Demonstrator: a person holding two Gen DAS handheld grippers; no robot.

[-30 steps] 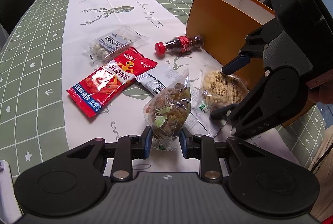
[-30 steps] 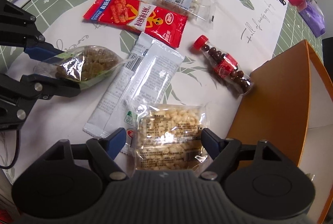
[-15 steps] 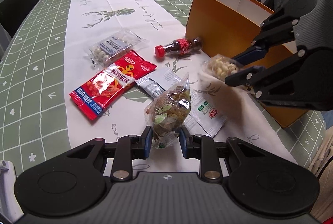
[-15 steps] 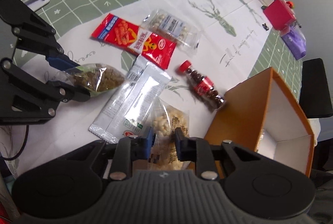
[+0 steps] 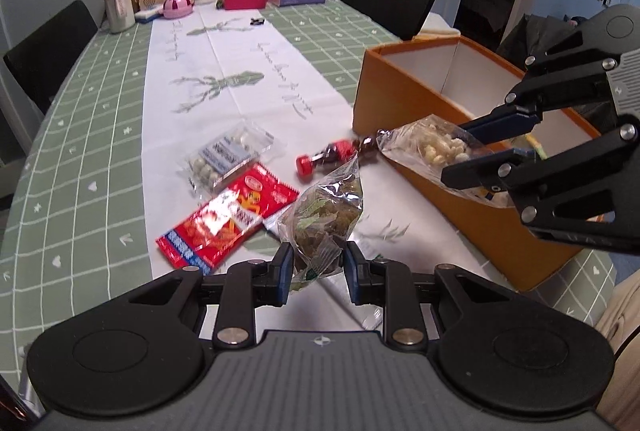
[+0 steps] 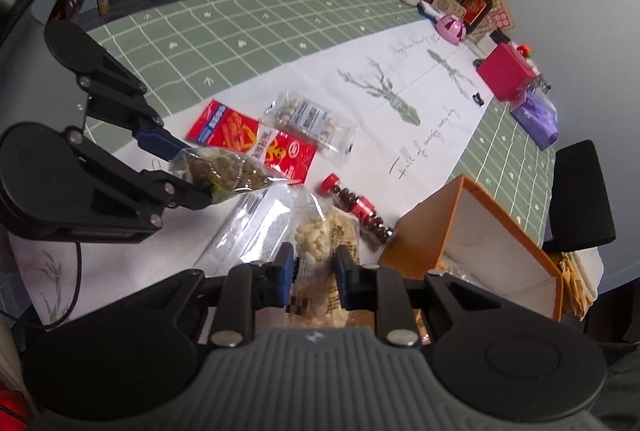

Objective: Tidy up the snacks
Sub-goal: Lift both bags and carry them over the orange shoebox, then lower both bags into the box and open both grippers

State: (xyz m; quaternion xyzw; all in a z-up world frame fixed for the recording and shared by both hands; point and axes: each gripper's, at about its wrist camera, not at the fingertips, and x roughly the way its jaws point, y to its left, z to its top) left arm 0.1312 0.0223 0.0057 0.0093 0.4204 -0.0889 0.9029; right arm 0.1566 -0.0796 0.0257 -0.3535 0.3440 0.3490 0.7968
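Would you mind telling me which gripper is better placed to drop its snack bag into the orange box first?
Right. The right gripper holds its bag of pale nuts at the orange box rim, while the left gripper holds its dark dried-fruit bag further back over the table.

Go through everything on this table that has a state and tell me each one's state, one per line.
left gripper: shut on the raisin bag, lifted.
right gripper: shut on the nut bag, lifted.
orange box: open, upright, something already inside.
candy bottle: capped, lying on its side.
red snack pack: sealed, flat.
clear candy pack: sealed, flat.
white packets: flat.
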